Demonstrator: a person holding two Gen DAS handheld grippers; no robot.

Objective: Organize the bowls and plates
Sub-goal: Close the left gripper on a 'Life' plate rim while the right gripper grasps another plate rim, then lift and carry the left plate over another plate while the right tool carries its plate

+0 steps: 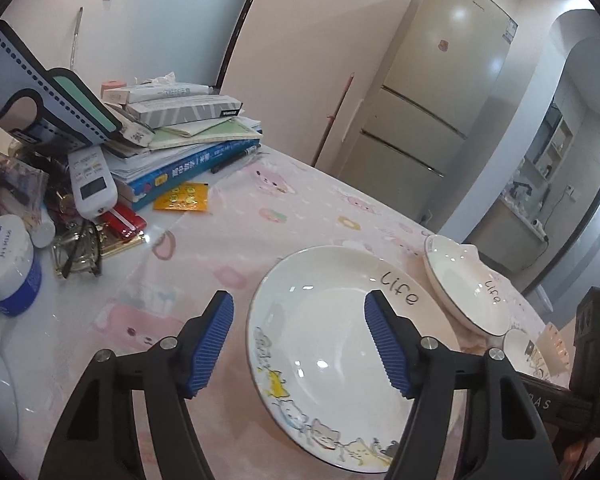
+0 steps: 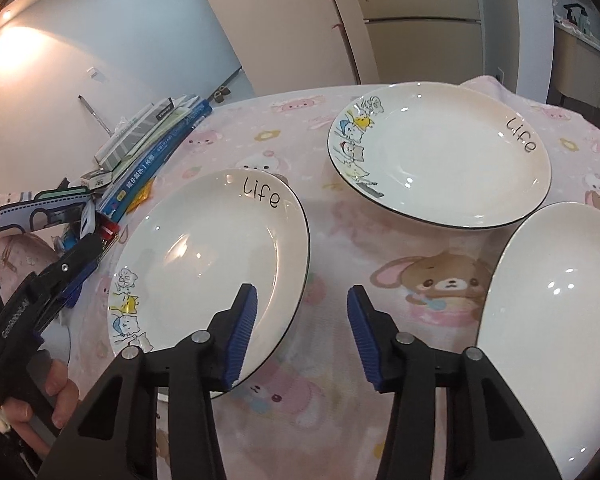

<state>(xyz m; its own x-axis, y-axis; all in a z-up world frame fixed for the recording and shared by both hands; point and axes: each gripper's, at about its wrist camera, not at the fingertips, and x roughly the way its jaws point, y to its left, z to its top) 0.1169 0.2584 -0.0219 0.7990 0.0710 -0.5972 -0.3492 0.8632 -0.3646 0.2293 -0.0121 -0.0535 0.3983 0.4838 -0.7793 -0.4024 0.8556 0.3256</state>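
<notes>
Three white dishes with cartoon cats and the word "Life" lie on the pink tablecloth (image 2: 328,264). My left gripper (image 1: 300,344) is open, its jaws astride the left rim of the nearest plate (image 1: 332,360), one blue pad above the dish and one outside it. My right gripper (image 2: 302,320) is open astride the right rim of that same plate (image 2: 204,264); the pads do not press on it. Farther back lies a second plate (image 2: 440,156), (image 1: 464,284). The third dish (image 2: 552,312) sits at the right, partly cut off. The left gripper (image 2: 86,268) shows by the plate's left rim, held by a hand (image 2: 56,392).
A pile of books and boxes (image 1: 188,148), a white remote (image 1: 90,184), glasses (image 1: 80,256) and a blue-and-white jar (image 1: 8,268) crowd the table's left side. A fridge (image 1: 432,100) stands beyond the far edge. The right gripper's black body (image 1: 592,340) shows at the right.
</notes>
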